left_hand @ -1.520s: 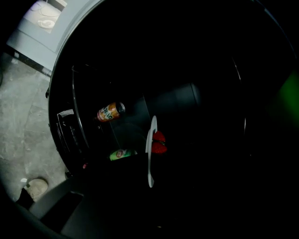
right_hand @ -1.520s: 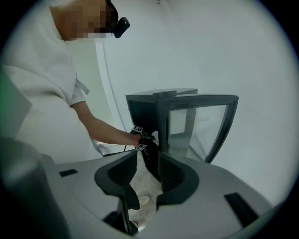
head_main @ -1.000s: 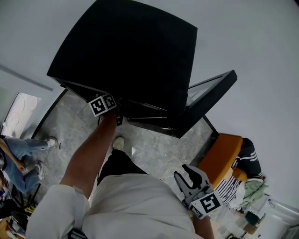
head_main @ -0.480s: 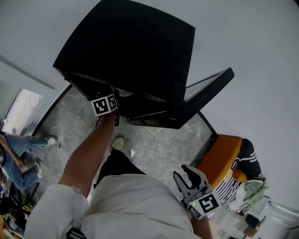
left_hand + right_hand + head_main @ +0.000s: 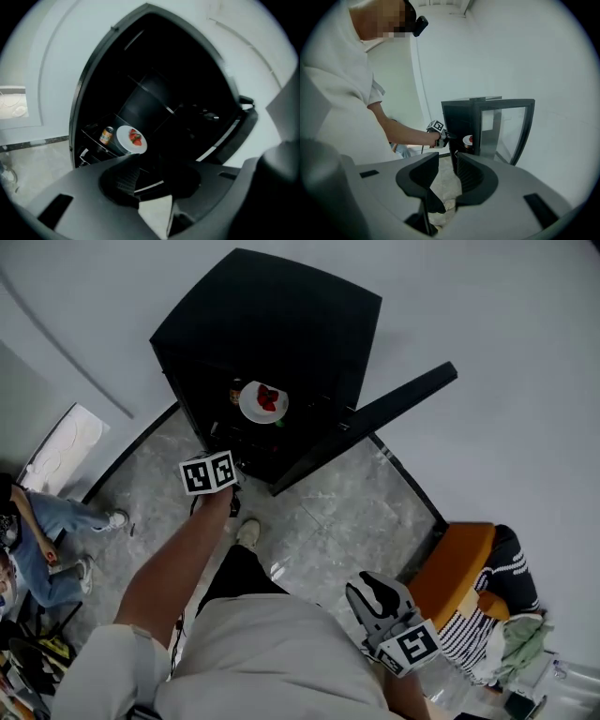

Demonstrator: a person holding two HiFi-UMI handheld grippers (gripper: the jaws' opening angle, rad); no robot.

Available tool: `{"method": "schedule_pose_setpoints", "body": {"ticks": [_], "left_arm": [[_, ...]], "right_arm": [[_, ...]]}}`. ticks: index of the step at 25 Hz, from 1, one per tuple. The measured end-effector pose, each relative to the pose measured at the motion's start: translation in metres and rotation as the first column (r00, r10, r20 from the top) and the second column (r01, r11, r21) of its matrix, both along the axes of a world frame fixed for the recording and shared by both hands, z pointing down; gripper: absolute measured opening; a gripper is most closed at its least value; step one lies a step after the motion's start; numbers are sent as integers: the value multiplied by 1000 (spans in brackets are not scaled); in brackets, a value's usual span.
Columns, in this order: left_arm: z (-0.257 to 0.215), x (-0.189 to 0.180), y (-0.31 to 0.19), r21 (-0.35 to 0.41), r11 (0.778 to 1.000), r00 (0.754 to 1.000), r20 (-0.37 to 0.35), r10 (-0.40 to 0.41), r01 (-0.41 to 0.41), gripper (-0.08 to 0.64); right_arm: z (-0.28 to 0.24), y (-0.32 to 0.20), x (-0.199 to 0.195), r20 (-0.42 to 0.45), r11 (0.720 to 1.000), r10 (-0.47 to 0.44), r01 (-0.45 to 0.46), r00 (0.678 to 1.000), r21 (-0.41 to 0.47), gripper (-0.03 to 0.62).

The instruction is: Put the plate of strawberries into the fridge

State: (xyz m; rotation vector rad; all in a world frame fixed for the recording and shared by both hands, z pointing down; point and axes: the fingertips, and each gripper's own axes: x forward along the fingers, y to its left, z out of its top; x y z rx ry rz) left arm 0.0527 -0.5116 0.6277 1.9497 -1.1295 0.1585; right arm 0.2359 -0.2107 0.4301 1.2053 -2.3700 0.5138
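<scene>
The white plate of strawberries [image 5: 262, 401] lies on a shelf inside the black fridge [image 5: 281, 315], whose door stands open. In the left gripper view the plate [image 5: 131, 139] sits beside a can [image 5: 107, 135]. My left gripper [image 5: 221, 448] hangs just outside the fridge front, apart from the plate; its jaws [image 5: 150, 178] are open and empty. My right gripper [image 5: 371, 585] is held low by my hip, far from the fridge. Its jaws [image 5: 447, 171] are closing with nothing between them. From there I see the fridge [image 5: 461, 119], the plate [image 5: 468, 139] and the left gripper [image 5: 440, 133].
The glass fridge door [image 5: 375, 423] swings out to the right. A person [image 5: 47, 531] sits on the floor at the left. An orange chair [image 5: 450, 563] with a person in stripes [image 5: 511, 568] is at the right. Grey marble floor [image 5: 319, 521] lies between.
The head view has tilted, so the fridge's inside and the plate on its shelf now show. My left gripper has drawn back a little from the fridge front. The right gripper has barely moved.
</scene>
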Motion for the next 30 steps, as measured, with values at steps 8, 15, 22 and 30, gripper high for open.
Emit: {"method": "schedule_pose_setpoints", "body": {"ticks": [8,15,22,30], "left_arm": [[-92,0,163,134,979,965,-196,176,-151,62],[-149,-7,311,201,925,918,-174,357,-321,12],[-178,-14,423,214,842,843,-113,526,-496,12],[-222,-80,504,260,789,792,-123,598,-556,12]], "right_arm": [[9,79,-7,97,998,-51,48,994,30,56],[23,139,-40,105,984,-176,175,979,24,26],[9,174,-81,115,980,-193,185,974,77,26],[11,214,-172,97,970,-239,232,966,76,25]]}}
